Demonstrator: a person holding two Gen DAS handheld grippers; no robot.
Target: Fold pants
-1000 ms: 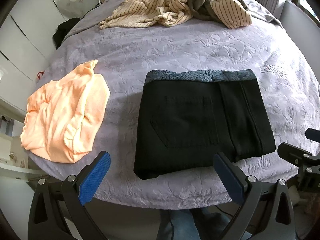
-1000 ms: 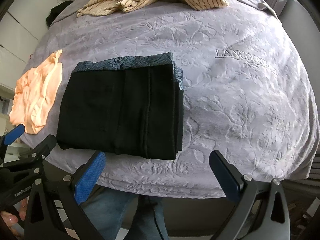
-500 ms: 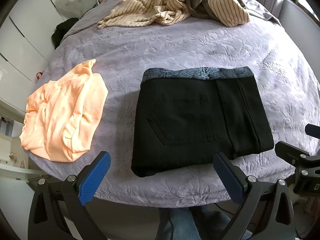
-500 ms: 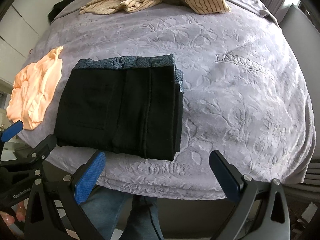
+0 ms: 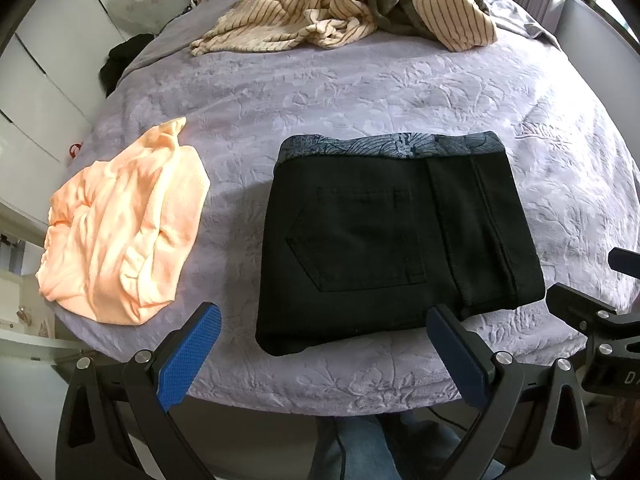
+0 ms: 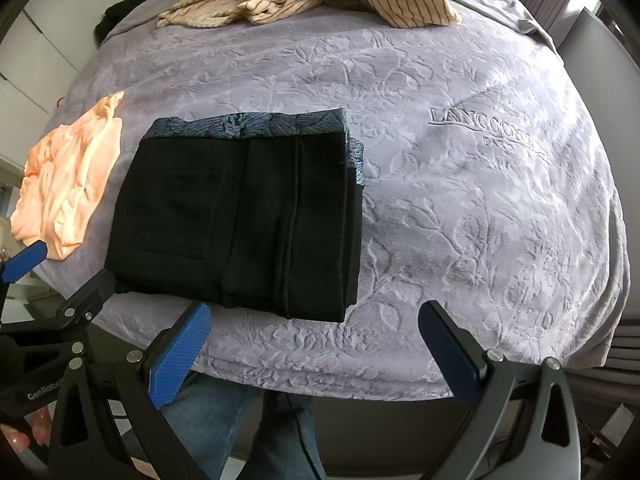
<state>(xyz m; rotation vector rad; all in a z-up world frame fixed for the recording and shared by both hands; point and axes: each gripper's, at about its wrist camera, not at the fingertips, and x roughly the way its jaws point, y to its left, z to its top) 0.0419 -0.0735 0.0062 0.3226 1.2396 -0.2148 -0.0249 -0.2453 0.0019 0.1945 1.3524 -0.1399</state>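
left gripper (image 5: 326, 344) drew nearer | pants (image 5: 396, 236) folded at bed (image 5: 360, 92) edge

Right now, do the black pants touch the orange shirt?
Apart. The left wrist view shows bare blanket between pants and shirt.

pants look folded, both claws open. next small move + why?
Probably just back both claws away. The black pants already lie as a compact folded rectangle on the bedspread, patterned waistband showing along the far edge. The left claw and right claw are open, empty and off the fabric, so nothing seems left to grip.
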